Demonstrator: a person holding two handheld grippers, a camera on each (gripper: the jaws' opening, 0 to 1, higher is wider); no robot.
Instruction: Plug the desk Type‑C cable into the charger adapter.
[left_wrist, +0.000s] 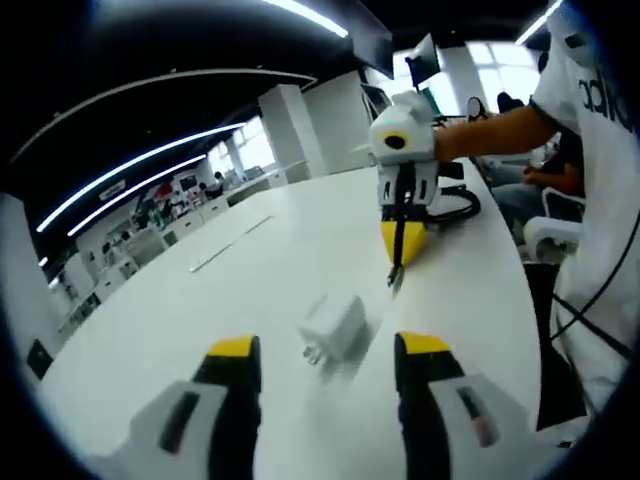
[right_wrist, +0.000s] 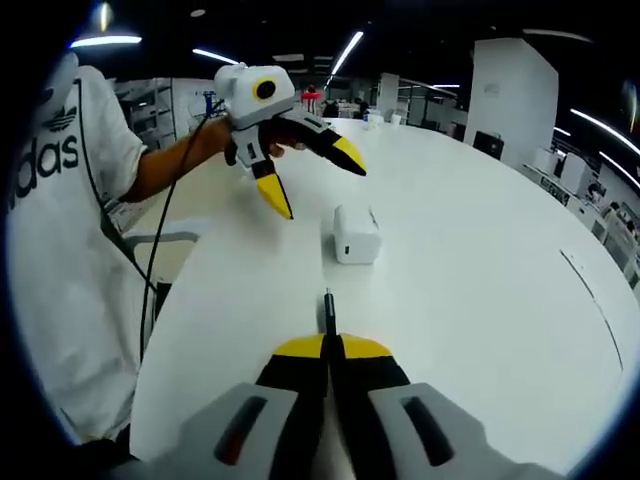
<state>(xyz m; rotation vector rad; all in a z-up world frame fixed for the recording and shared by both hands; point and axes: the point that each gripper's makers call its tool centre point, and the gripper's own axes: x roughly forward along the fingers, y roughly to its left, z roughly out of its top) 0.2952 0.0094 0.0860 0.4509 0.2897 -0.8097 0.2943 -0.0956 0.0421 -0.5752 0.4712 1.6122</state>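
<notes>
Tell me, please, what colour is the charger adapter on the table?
White. The charger adapter shows best in the right gripper view, lying on the white table.

Past the charger (right_wrist: 356, 236), the right claw (right_wrist: 329, 345) has its jaws pressed together over the cable (right_wrist: 327, 309); just the plug tip pokes out, the rest hidden between them. The charger's port is too small to tell. The person's shirt (left_wrist: 600, 130) is cut off by the edge beyond the surface (left_wrist: 260, 290).

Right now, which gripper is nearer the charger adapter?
Left. The left gripper hangs open right over the charger adapter; the right gripper, shut on the Type-C cable, sits farther back.
</notes>
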